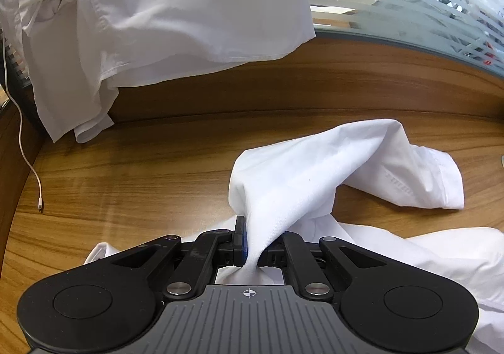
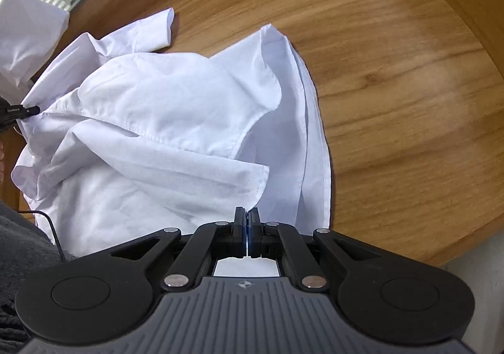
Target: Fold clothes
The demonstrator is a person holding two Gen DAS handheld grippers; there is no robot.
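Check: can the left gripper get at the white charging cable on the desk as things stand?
Probably not yet: the left gripper is shut on the white shirt. The bare desk toward the cable looks free, once it lets go.

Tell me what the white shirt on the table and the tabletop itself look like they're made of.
White shirt: thin woven cloth, likely cotton or a blend; matte, soft creases, stitched hems. Table: wood-grain surface with a light sheen, probably laminate or veneer; the streaky grain shows, but solid wood cannot be ruled out.
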